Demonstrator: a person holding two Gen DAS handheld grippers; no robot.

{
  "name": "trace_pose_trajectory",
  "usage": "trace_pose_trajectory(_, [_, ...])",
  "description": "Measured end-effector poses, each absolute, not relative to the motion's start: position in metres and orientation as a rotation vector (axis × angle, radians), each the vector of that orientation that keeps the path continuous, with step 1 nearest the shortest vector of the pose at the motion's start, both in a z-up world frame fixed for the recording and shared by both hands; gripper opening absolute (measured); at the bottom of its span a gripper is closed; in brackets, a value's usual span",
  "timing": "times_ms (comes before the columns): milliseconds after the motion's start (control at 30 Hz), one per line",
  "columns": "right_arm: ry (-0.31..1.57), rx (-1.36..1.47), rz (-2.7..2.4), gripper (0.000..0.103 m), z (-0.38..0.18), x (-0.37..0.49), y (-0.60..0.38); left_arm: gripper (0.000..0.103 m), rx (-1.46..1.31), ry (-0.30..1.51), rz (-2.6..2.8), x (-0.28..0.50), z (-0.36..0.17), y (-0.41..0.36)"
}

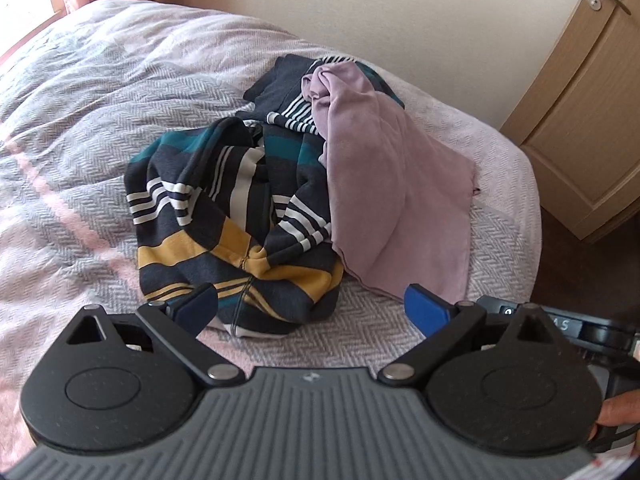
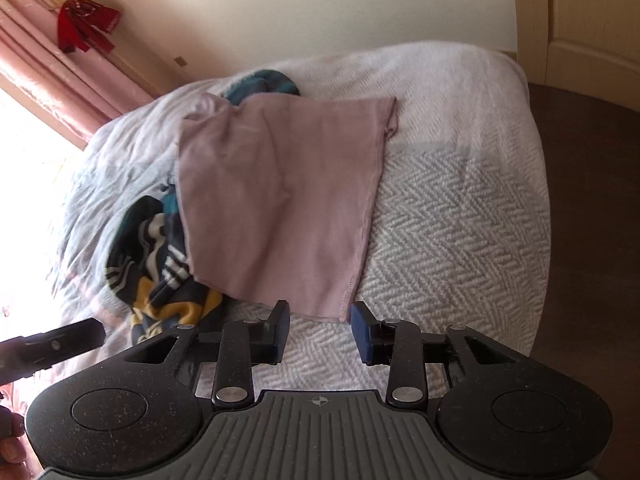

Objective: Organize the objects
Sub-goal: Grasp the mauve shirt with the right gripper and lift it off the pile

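A crumpled striped garment (image 1: 228,216) in navy, teal, mustard and white lies on the bed. A mauve garment (image 1: 384,184) lies draped over its right side. My left gripper (image 1: 310,310) is open wide, just above the striped garment's near edge, holding nothing. In the right wrist view the mauve garment (image 2: 280,200) lies spread flat with the striped garment (image 2: 160,264) showing at its left. My right gripper (image 2: 320,332) is open at the mauve garment's near corner, its hem between the fingertips.
The bed (image 1: 80,140) has a grey and pink herringbone cover (image 2: 460,220). A wooden door (image 1: 580,100) stands to the right, dark floor (image 2: 592,200) beside the bed. Pink curtains (image 2: 52,72) hang by a bright window at the left.
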State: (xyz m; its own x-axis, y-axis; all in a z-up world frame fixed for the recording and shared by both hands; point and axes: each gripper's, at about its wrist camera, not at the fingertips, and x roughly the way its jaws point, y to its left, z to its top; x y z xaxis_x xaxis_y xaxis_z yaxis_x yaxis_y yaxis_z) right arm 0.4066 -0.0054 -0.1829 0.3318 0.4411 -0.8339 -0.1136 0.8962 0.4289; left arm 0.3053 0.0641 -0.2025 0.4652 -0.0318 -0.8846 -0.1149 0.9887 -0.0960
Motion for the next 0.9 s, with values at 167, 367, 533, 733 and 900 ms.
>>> trace_pose_trajectory(167, [1.248, 0.352, 0.311, 0.026, -0.218, 0.422, 0.000, 0.098, -0.120, 1.119, 0.040, 0.331, -0.220, 0.068])
trace_pose_trajectory(367, [1.252, 0.377, 0.356, 0.000, -0.225, 0.428, 0.005, 0.098, -0.130, 1.124, 0.045, 0.350, -0.224, 0.076])
trace_pose_trajectory(533, [1.022, 0.205, 0.460, 0.000, -0.156, 0.417, 0.023, 0.097, -0.164, 1.089, 0.068, 0.342, -0.204, 0.089])
trace_pose_trajectory(733, [0.686, 0.086, 0.714, 0.000, -0.027, 0.373, 0.061, 0.096, -0.248, 0.979, 0.175, 0.293, -0.153, 0.125])
trace_pose_trajectory(900, [0.450, 0.014, 0.964, 0.000, 0.057, 0.304, 0.098, 0.096, -0.320, 0.838, 0.325, 0.219, -0.098, 0.165])
